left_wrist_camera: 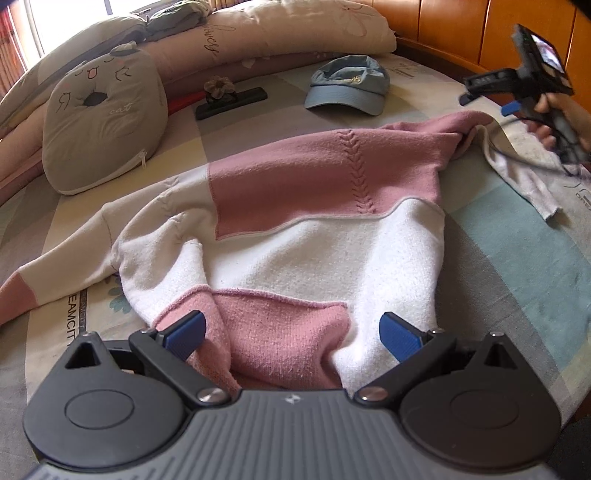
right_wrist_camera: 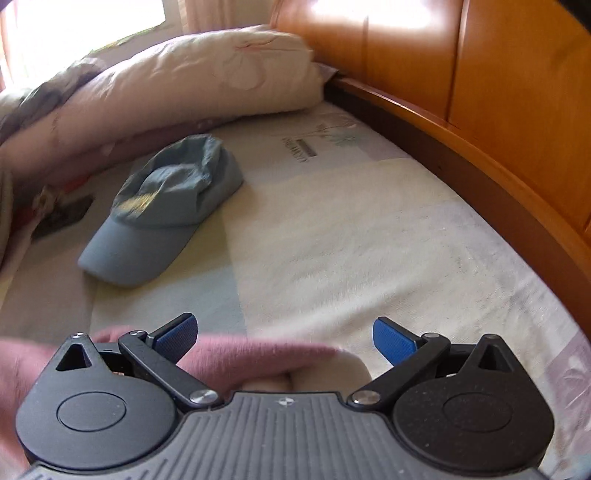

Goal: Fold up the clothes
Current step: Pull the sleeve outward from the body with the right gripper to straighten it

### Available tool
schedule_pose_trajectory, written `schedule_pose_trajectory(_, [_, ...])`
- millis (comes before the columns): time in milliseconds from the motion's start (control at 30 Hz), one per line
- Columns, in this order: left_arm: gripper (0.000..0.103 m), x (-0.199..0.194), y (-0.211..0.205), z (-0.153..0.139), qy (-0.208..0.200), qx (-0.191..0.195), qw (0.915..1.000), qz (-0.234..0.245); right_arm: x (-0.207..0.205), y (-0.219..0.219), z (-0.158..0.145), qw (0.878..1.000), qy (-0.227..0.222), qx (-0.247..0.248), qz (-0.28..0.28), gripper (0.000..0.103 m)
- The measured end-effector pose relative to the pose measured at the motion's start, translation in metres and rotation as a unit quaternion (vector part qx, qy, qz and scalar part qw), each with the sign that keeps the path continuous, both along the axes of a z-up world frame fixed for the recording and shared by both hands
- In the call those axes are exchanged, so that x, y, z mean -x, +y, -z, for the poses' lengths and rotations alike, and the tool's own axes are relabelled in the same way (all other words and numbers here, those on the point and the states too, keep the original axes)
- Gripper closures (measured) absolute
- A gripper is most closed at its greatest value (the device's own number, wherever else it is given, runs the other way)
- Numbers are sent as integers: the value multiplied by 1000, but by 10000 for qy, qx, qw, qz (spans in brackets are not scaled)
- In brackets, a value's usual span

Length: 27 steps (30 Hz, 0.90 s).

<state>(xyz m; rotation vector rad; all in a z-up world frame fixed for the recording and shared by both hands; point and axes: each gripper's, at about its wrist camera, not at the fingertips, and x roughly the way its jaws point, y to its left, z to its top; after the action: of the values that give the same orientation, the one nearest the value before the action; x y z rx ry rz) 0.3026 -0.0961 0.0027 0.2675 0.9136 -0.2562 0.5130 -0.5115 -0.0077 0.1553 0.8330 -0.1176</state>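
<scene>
A pink and white knit sweater (left_wrist_camera: 314, 221) lies spread on the bed, one sleeve stretched out to the left. My left gripper (left_wrist_camera: 291, 334) is open, its blue pads either side of the sweater's near pink edge. My right gripper (right_wrist_camera: 284, 339) is open above the sweater's far pink edge (right_wrist_camera: 251, 358). It also shows in the left wrist view (left_wrist_camera: 487, 101), held in a hand just above that far corner. A thin white garment (left_wrist_camera: 524, 177) lies to the right of the sweater.
A blue cap (left_wrist_camera: 347, 86) (right_wrist_camera: 166, 210) sits on the bedsheet beyond the sweater. A grey cat cushion (left_wrist_camera: 103, 122), a dark flat object with a flower (left_wrist_camera: 229, 96) and rolled quilts (left_wrist_camera: 277, 33) lie at the back. A wooden headboard (right_wrist_camera: 480, 92) borders the right.
</scene>
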Motion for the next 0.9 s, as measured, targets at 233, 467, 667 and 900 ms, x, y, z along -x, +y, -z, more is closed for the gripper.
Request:
schedule_pose_trajectory(233, [3, -4, -11, 1, -6, -6, 9999, 156, 24, 28, 29, 9852, 871, 1218, -838, 0])
schedule_pose_trajectory(467, [3, 0, -15, -1, -51, -37, 9996, 273, 25, 16, 50, 9730, 1057, 2023, -345, 0])
schedule_pose_trajectory(667, [3, -4, -8, 0, -34, 7, 10000, 90, 29, -36, 38, 9701, 1088, 2168, 53, 0])
schedule_pose_trajectory(900, [3, -5, -6, -3, -78, 10, 9999, 94, 32, -65, 20, 9617, 989, 2533, 338, 0])
